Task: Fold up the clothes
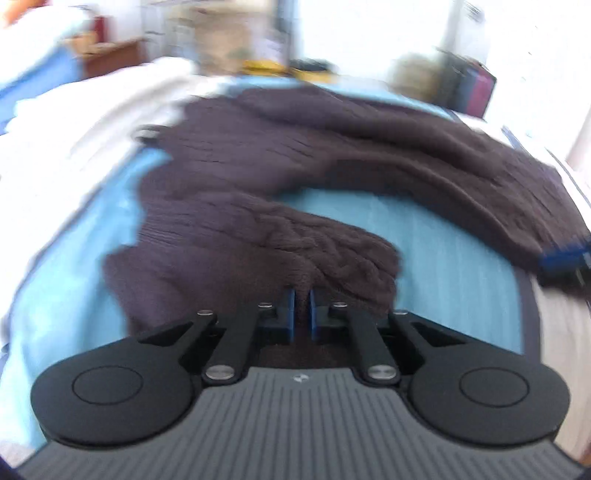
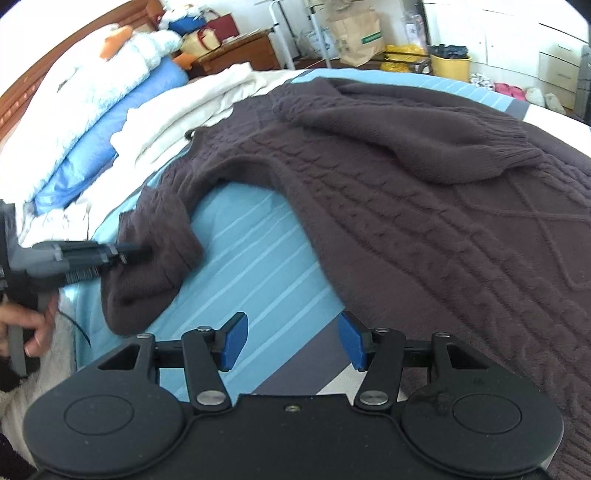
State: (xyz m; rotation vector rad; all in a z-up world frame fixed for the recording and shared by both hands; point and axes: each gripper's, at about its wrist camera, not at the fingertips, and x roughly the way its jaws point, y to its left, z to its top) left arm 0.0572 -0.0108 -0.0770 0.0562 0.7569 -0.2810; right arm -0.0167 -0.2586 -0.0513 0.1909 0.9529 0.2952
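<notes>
Your left gripper (image 1: 303, 312) sits low in the centre of the left wrist view, its blue fingers (image 1: 291, 314) pinched together on the cuff end of a dark brown cable-knit sweater (image 1: 280, 173), with wool bunched between and over them. In the right wrist view the same gripper (image 2: 142, 253) reaches in from the left edge, roughly level, its tip buried in that sleeve (image 2: 155, 254), while your left hand (image 2: 27, 325) wraps the grey handle at the lower left.

Your right gripper (image 2: 293, 341) fills the bottom of its own view, its blue fingers (image 2: 232, 341) spread wide apart and holding nothing. It hovers over bare bedding, with the sweater's lower edge just beside the right-hand finger.

The sweater lies spread across the right and centre of that view on a bed, one sleeve folded over the body near the upper right, the other trailing down to the left. Under it is a light blue striped sheet (image 2: 255, 266) with a grey band near the lower middle.

At the upper left lie a cream blanket (image 2: 192, 107) and blue and white pillows (image 2: 110, 110). Along the top stand a wooden nightstand (image 2: 240, 51), a brown paper bag (image 2: 358, 35), a yellow bucket (image 2: 450, 66) and white drawers (image 2: 546, 48). The left wrist view is blurred
</notes>
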